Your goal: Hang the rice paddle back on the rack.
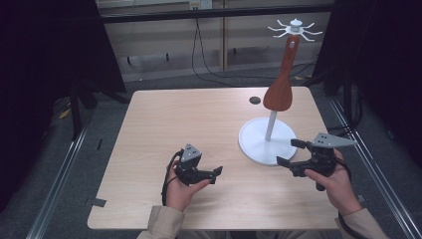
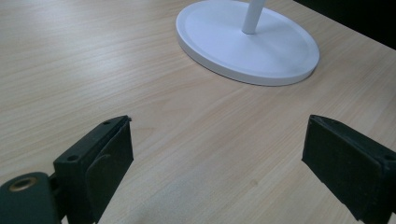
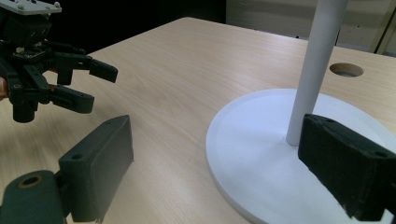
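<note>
Both tongs, left [image 1: 217, 174] and right [image 1: 290, 152], gaping, empty; spatula [image 1: 280, 85] probably hooked on the stand [image 1: 267, 140], top fuzzy.

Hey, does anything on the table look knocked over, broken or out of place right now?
Nothing stands out. The white stand sits upright on the table, with the brown spatula hanging from its top hooks. Both grippers, left and right, are open and empty.

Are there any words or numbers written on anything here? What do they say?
None that can be read. The red spatula, the white stand, the wooden table, the left tool and the right tool all look plain, with no print.
</note>
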A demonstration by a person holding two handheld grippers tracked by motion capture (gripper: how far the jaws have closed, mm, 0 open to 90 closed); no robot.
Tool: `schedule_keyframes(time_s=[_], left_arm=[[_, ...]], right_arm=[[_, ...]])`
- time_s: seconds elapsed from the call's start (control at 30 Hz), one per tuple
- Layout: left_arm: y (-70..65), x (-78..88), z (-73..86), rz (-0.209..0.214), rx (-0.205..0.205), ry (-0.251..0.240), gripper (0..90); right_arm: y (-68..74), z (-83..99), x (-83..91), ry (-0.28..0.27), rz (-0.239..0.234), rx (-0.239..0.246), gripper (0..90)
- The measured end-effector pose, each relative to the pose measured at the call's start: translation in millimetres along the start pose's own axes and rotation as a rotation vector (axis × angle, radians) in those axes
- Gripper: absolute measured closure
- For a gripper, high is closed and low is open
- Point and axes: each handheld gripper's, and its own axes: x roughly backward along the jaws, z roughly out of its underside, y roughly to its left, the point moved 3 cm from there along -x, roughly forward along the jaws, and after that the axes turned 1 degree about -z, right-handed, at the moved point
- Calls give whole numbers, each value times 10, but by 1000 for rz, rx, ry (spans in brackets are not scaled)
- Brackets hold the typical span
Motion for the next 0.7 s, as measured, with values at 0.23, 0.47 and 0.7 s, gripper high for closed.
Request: schedule_keyframes(time_s=[0.23, 0.47, 0.7], left_arm=[[5, -2, 4, -1, -2, 3, 85], [-8, -12, 4, 0, 1, 2, 85], [4, 0, -2, -4, -3, 4, 85]], right_arm=[[7, 70, -2, 6, -1, -6, 97], [28, 193, -26, 24, 10, 2, 98], [25, 210, -16, 10, 16, -7, 107]])
